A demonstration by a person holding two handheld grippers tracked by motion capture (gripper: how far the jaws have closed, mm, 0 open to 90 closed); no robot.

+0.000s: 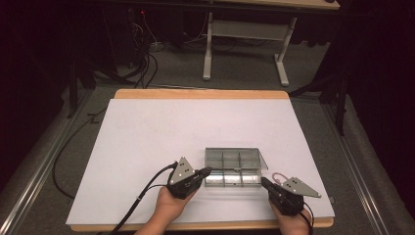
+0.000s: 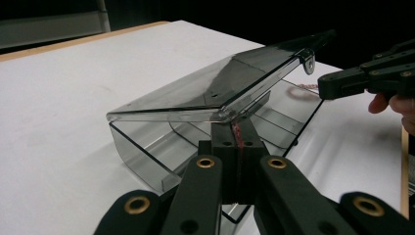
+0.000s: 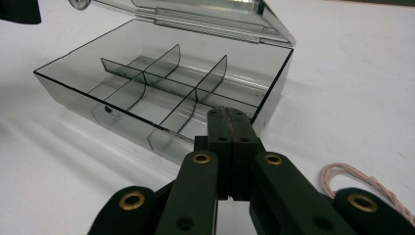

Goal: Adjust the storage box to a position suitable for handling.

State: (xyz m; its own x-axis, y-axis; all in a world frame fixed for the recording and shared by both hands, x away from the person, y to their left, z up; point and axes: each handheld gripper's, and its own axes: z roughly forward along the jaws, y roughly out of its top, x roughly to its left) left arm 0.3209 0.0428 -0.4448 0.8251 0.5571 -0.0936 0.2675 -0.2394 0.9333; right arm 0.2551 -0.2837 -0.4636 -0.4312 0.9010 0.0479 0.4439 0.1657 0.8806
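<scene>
A smoky clear compartment box point(image 1: 232, 178) sits on the white sheet, near the front. Its lid point(image 1: 236, 157) stands half raised, hinged at the far side. In the left gripper view my left gripper point(image 2: 234, 129) is shut, with its tips right at the lid's point(image 2: 220, 83) front edge; whether it pinches that edge is unclear. From above, the left gripper point(image 1: 209, 171) meets the box's left front. My right gripper point(image 1: 263, 181) is shut and holds nothing. In its own view the right gripper point(image 3: 230, 115) stops just short of the box's point(image 3: 73, 88) near corner, looking over several bare compartments.
A looped pink cord point(image 3: 357, 183) lies on the sheet by the right gripper, right of the box point(image 1: 280, 176). The white sheet point(image 1: 171, 132) covers a wooden table point(image 1: 200, 94). Beyond stand another table's white legs point(image 1: 208, 54), with cables on the floor at the left.
</scene>
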